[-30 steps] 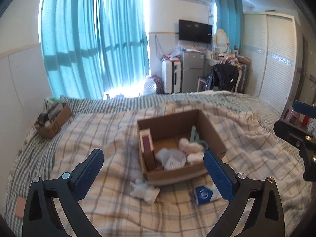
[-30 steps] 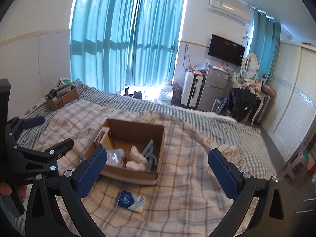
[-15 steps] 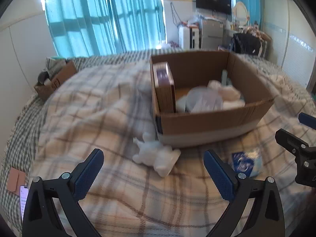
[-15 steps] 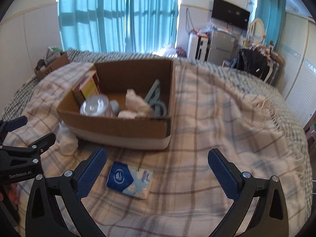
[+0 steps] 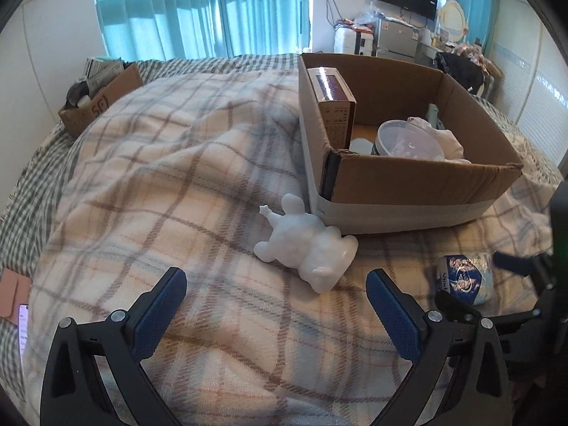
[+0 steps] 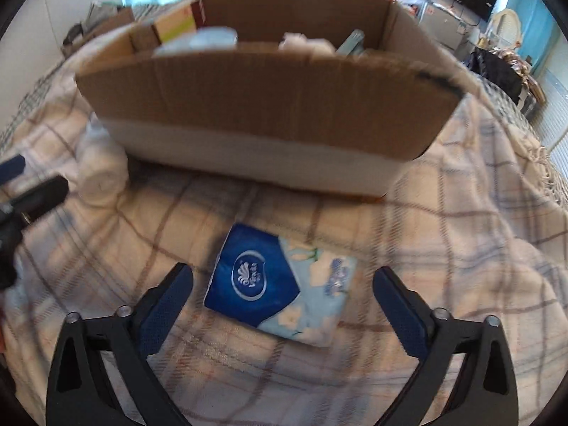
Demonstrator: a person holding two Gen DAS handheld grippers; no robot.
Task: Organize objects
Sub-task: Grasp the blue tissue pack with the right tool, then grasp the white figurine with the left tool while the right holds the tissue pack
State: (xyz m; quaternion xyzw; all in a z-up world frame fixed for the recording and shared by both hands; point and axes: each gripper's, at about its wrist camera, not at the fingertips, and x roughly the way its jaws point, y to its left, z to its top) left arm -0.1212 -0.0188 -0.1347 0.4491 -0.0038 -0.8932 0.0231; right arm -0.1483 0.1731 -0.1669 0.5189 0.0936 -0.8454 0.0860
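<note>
An open cardboard box (image 5: 419, 184) sits on the plaid blanket and holds a maroon carton (image 5: 332, 96), a clear-lidded tub (image 5: 408, 140) and white items. A white figurine (image 5: 307, 245) lies on its side by the box's front left corner. My left gripper (image 5: 275, 305) is open just short of the figurine. A blue tissue pack (image 6: 280, 282) lies in front of the box (image 6: 269, 106). My right gripper (image 6: 284, 301) is open, its fingers on either side of the pack without touching it. The pack (image 5: 461, 278) and the right gripper also show in the left wrist view.
A small cardboard box of clutter (image 5: 99, 96) stands at the bed's far left corner. A phone in a pink case (image 5: 14, 301) lies at the left edge. Beyond the bed are teal curtains, suitcases, a fridge and a white wardrobe.
Both grippers have dropped low and moved forward. The left one has closed in on the white figurine, the right one has come down around the tissue pack. Both stay open.
</note>
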